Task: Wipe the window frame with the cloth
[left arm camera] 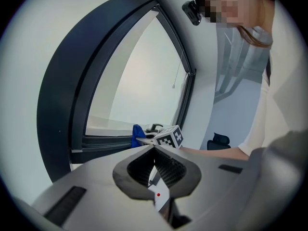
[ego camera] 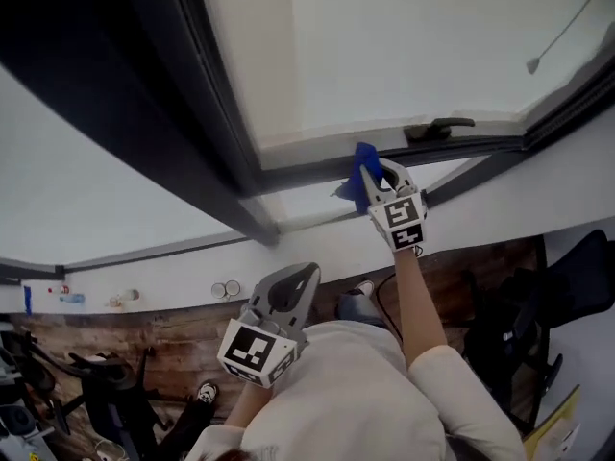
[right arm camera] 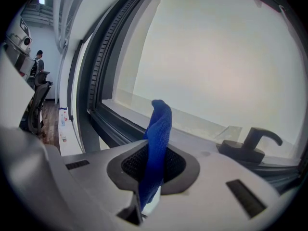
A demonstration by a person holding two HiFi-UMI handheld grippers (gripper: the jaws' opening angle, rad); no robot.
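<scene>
Close to the person's chest, low in the head view, the left claw is held back from the window, its marker cube turned toward the camera. In its own view the left claw has its two jaws brought together tip to tip, with nothing between them. Farther out, at the end of a stretched bare forearm, the right claw reaches up to the window. Its own view shows the right claw clamped on a blue cloth, which stands upright out of the jaws in a narrow fold. From the head view the cloth lies over the lower dark bar of the window frame; whether it presses on the bar or sits just off it cannot be told. Just beside it along the same bar, to the right, is a dark handle, which the right claw's view shows near the cloth but apart from it. Beyond the frame is the pale, bright pane, with a thin cord hanging across its upper right corner. Under the window runs a white sill with small items on it, then a wooden floor, and a black chair stands well off to the right.
</scene>
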